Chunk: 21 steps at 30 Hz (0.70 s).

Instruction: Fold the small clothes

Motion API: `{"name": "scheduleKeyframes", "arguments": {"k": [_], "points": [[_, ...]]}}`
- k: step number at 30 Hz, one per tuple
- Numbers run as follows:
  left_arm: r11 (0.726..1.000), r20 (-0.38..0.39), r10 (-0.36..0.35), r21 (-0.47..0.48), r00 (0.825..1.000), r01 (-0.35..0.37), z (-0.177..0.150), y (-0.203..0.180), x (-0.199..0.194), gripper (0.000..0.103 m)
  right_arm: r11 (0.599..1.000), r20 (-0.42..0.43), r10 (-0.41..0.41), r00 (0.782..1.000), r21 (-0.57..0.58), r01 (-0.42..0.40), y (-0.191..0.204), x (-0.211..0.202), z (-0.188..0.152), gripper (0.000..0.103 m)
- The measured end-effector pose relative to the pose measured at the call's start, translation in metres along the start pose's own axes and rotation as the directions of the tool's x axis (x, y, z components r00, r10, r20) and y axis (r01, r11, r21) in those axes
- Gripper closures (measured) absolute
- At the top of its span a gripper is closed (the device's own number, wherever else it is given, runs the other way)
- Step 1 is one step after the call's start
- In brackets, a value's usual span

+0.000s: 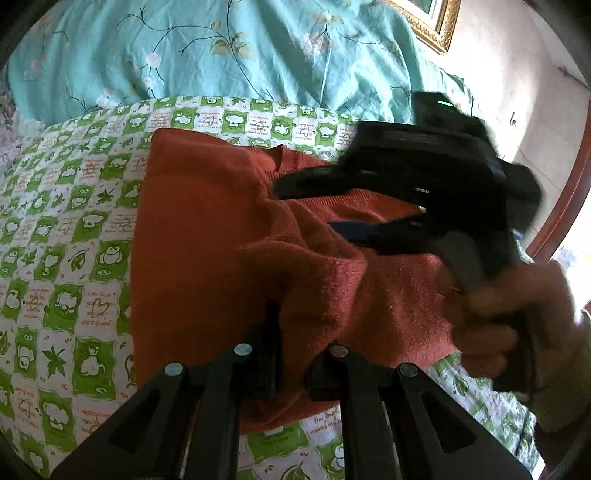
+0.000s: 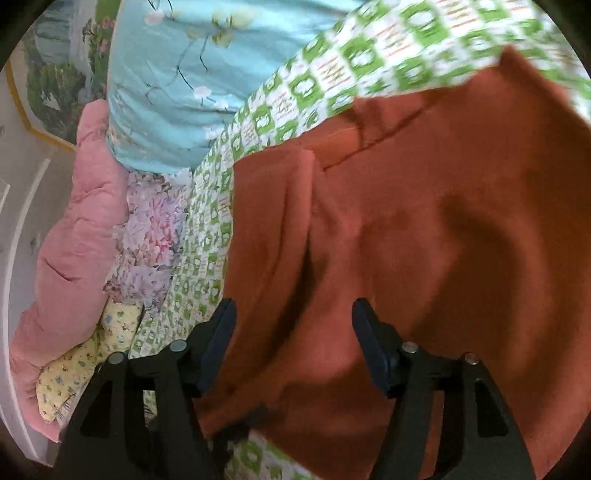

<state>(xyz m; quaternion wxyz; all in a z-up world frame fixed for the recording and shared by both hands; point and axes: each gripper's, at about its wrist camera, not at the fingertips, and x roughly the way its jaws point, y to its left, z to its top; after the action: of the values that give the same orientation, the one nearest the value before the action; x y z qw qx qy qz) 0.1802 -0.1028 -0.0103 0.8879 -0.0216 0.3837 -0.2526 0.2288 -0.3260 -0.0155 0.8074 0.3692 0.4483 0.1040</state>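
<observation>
A rust-red knit sweater (image 1: 199, 229) lies on a green-and-white patterned sheet (image 1: 66, 229), partly folded, with its neckline toward the far side. My left gripper (image 1: 291, 347) is shut on a raised fold of the sweater near its front edge. My right gripper (image 1: 314, 206) shows in the left wrist view, held in a hand, with its jaws apart just above the sweater's middle. In the right wrist view the right gripper (image 2: 293, 332) is open over the sweater (image 2: 424, 240), with nothing between its fingers.
A turquoise floral quilt (image 1: 221, 48) is bunched behind the sheet. A pink quilt (image 2: 74, 236), a floral cloth (image 2: 155, 236) and a yellow printed pillow (image 2: 85, 362) lie at the left of the right wrist view. A gold-framed picture (image 1: 428, 22) hangs on the wall.
</observation>
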Motion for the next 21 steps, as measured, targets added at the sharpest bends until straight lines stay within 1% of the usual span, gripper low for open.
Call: {"name": "scheduleKeyframes", "arguments": {"k": [3,4,5,7,8,10,12,15,19,21], "points": [[1.0,-0.005,0.0,0.006,1.0,0.0,0.001,0.0,0.0,0.094,1.0,-0.031,-0.024,0.999,-0.005,0.024,0.002,0.023,0.011,0.037],[1.0,-0.007,0.002,0.009,1.0,-0.002,0.0,-0.001,0.0,0.094,1.0,-0.035,-0.023,0.999,-0.007,0.022,0.004,0.029,0.013,0.041],[1.0,-0.011,0.008,0.013,1.0,-0.008,0.0,-0.001,0.0,0.094,1.0,-0.034,-0.023,0.999,-0.014,0.023,0.005,0.034,0.016,0.059],[1.0,-0.018,0.02,0.013,1.0,-0.02,0.0,-0.004,0.0,0.094,0.999,-0.028,-0.032,0.999,-0.018,0.031,0.008,0.037,0.018,0.081],[1.0,-0.018,0.021,0.011,1.0,-0.02,0.001,-0.006,-0.002,0.094,1.0,-0.02,-0.026,0.999,-0.016,0.026,0.009,0.035,0.018,0.085],[1.0,-0.008,0.007,0.007,1.0,-0.007,0.006,-0.012,-0.009,0.094,0.999,0.008,-0.016,1.0,-0.034,0.016,0.014,0.024,0.018,0.086],[1.0,0.011,-0.029,0.012,1.0,0.029,0.014,-0.023,-0.015,0.094,0.998,0.039,-0.01,0.999,-0.057,0.013,0.019,0.008,0.019,0.087],[0.996,0.033,-0.087,0.035,0.996,0.086,0.027,-0.049,-0.019,0.094,0.996,0.1,0.0,0.995,-0.087,0.009,0.025,-0.033,0.025,0.087],[0.988,0.02,-0.145,0.059,0.989,0.143,0.037,-0.086,-0.007,0.094,0.99,0.154,-0.049,0.987,-0.125,0.068,0.022,-0.076,0.031,0.088],[0.982,0.004,-0.174,0.076,0.985,0.173,0.034,-0.104,0.004,0.094,0.987,0.178,-0.088,0.98,-0.116,0.109,0.008,-0.096,0.029,0.088]]}}
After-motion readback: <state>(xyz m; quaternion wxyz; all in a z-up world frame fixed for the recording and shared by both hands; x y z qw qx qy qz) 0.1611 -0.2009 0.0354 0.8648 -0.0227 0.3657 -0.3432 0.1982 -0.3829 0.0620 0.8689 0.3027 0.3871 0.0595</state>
